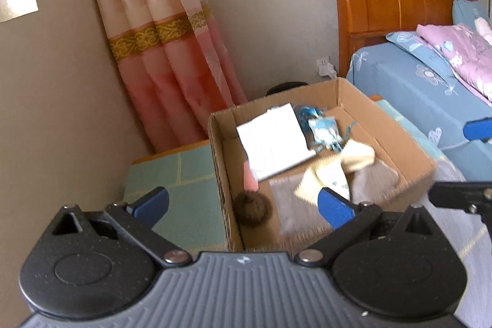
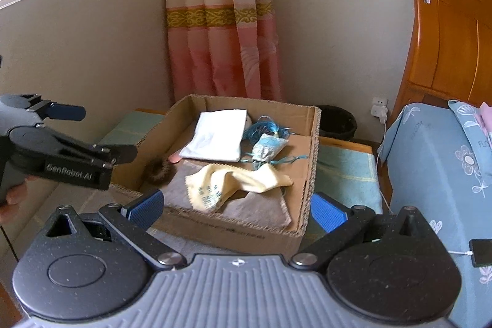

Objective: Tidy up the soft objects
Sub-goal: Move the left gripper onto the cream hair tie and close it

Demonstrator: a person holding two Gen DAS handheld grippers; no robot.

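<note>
The cardboard box (image 2: 310, 149) serves as the reference point; it stands on a green mat (image 2: 347, 174), beside a bed (image 2: 430, 162) with a blue floral cover.

Inside the box: a yellow cloth (image 2: 236, 180) lies crumpled over a grey cloth (image 2: 261, 209) near the front wall. A white cloth (image 2: 218, 136) lies folded toward the back wall. Beside it sits a blue cord bundle (image 2: 264, 129) with a small patterned pouch (image 2: 267, 148). A brown furry ring (image 2: 158, 169) rests at the left wall.

The left gripper (image 1: 243, 203) hovers over the box's front left corner, fingers (image 1: 333, 206) spread wide apart, nothing between them.

The right gripper (image 2: 235, 209) hangs in front of the box, fingers (image 2: 327, 209) likewise wide apart and empty.

A pink curtain (image 2: 221, 20) hangs behind the box.
</note>
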